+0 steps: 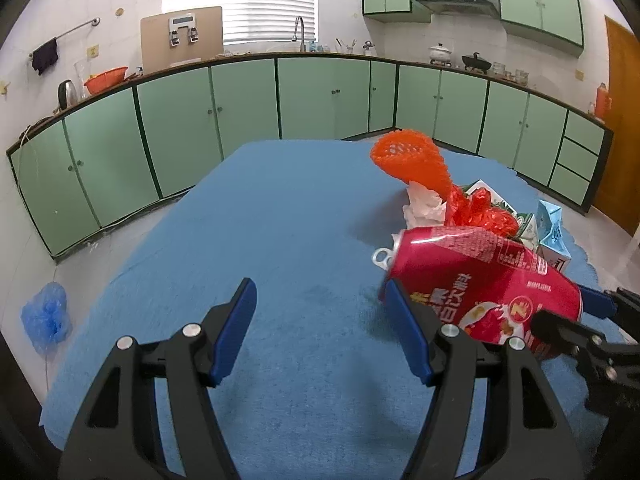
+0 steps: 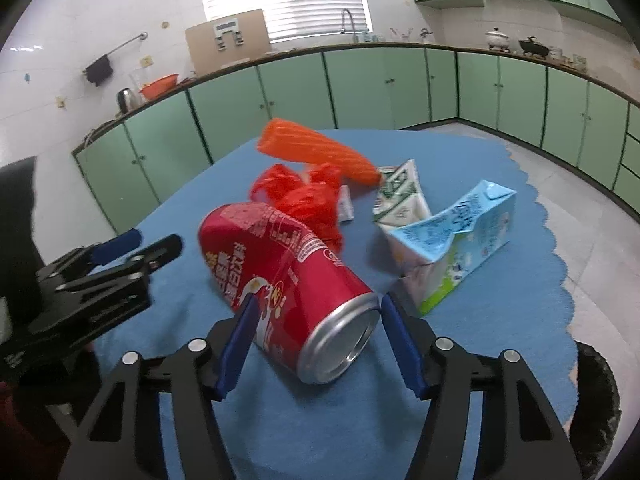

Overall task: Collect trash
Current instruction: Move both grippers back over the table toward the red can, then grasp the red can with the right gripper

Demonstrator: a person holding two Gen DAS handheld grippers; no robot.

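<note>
Lower centre of the right wrist view: right gripper (image 2: pixel 316 322) pinching the base end of the dented red can (image 2: pixel 280 276) lying on the blue cloth (image 2: pixel 320 420), left gripper (image 1: pixel 320 320) parted and empty; risk of slipping off the rounded rim.

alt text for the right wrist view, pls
The right hand-held gripper has its blue pads on either side of a dented red can's base on a blue cloth. Behind lie a crushed blue carton, a green carton and red plastic; the left hand-held gripper is alongside.
</note>
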